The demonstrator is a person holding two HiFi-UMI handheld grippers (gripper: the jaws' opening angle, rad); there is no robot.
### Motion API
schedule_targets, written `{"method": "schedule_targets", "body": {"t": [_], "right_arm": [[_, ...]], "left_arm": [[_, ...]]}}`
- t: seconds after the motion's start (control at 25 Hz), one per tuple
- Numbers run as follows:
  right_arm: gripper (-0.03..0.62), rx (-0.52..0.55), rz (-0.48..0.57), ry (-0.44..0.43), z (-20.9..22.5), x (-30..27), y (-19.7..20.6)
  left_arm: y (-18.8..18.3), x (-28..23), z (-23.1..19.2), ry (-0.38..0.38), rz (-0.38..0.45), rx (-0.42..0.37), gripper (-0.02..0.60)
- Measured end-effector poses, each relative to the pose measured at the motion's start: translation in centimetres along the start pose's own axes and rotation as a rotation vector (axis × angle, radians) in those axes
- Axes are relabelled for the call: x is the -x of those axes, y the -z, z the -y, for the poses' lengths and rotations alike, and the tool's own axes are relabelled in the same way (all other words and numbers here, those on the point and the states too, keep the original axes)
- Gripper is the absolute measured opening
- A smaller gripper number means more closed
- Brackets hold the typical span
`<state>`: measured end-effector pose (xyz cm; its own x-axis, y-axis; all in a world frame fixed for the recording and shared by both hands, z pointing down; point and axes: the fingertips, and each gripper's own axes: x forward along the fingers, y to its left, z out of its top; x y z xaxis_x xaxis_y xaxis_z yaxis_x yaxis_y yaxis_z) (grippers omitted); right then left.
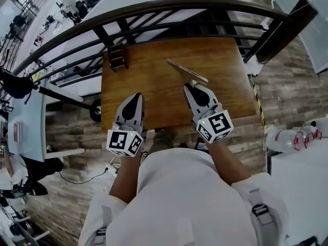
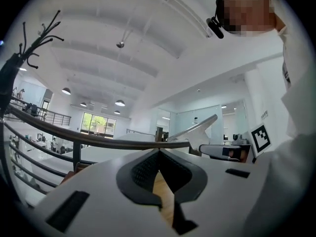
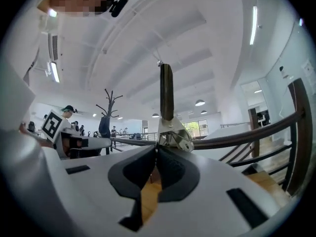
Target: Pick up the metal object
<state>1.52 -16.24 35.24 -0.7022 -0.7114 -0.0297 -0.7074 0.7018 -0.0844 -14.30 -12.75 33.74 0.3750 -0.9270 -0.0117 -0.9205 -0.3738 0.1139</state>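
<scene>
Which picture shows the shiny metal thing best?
The head view: the whole metal tool shows, end to end, over the wooden table. The right gripper view shows it close but foreshortened, clamped by the right hand-held gripper. The left gripper view shows it only small.

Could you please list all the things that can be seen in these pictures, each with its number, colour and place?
table: 1, brown wood, centre
metal object: 1, silver-grey with a dark part, far right part of the table, in the right tool
small object: 1, dark brown, far left corner of the table
railing: 1, dark, curved, beyond the table
bottles: a few, clear, right edge
left tool: 1, white and black, shut, empty, near table edge
right tool: 1, white and black, shut on the metal object
</scene>
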Motion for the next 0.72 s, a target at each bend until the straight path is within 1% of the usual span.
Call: {"method": "schedule_targets", "body": {"t": [0.12,0.24,0.36,0.48,0.72], "right_arm": [[0.028,0.027,-0.007,0.034,0.3,1.6,0.1],[0.028,0.033,-0.023,0.061,0.7,2.8,0.5],[0.028,0.039,-0.017,0.086,1.5,3.4,0.1],[0.028,0.051,-0.018,0.110,2.3,4.1,0.0],[0.028,0.049,-0.038,0.123,3.0,5.3,1.0]], "left_arm": [[0.4,0.9,0.5,-0.049,-0.017,-0.011,0.014],[1.1,1.7,0.4,-0.087,-0.030,0.001,0.014],[1.2,1.3,0.0,-0.084,-0.025,0.034,0.014],[1.6,1.2,-0.1,-0.084,-0.030,0.048,0.014],[3.3,1.6,-0.4,-0.114,-0.058,0.099,0.012]]}}
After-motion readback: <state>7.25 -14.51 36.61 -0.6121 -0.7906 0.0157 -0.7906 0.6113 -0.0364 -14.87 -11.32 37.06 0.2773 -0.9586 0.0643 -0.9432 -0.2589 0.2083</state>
